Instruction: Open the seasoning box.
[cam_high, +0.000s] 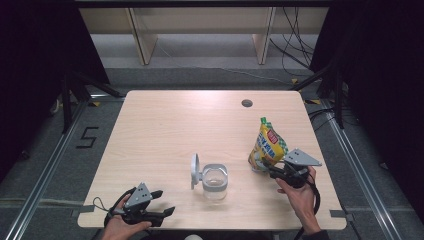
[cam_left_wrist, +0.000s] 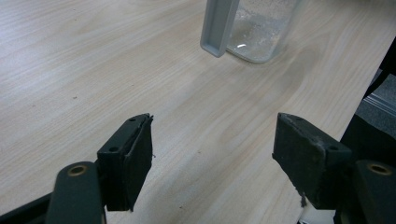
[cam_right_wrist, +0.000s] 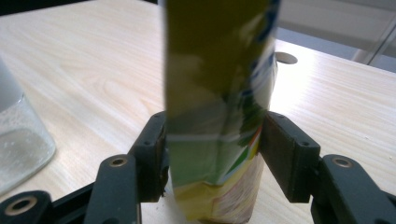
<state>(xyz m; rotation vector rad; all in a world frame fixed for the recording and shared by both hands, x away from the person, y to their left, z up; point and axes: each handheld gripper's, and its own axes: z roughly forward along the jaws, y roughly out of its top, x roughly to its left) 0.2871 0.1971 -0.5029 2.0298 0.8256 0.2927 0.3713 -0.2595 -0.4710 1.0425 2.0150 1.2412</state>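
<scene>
Right gripper (cam_right_wrist: 212, 154) has its black jaws pressed on both sides of the upright yellow-green plastic snack pouch (cam_right_wrist: 219, 93), mid-frame. High view puts that pouch (cam_high: 268, 145) right of centre, beside the clear plastic jar with its grey flip lid (cam_high: 214, 181). Left gripper (cam_high: 165, 202), lower left, gapes wide around nothing.

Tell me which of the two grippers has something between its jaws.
The right gripper: its black jaws stand on either side of the upright yellow-green snack pouch. The left gripper is open over bare light wooden table.

Lab: black curtains (cam_high: 30, 60), floor rails (cam_high: 42, 175), cables (cam_high: 295, 45).
</scene>
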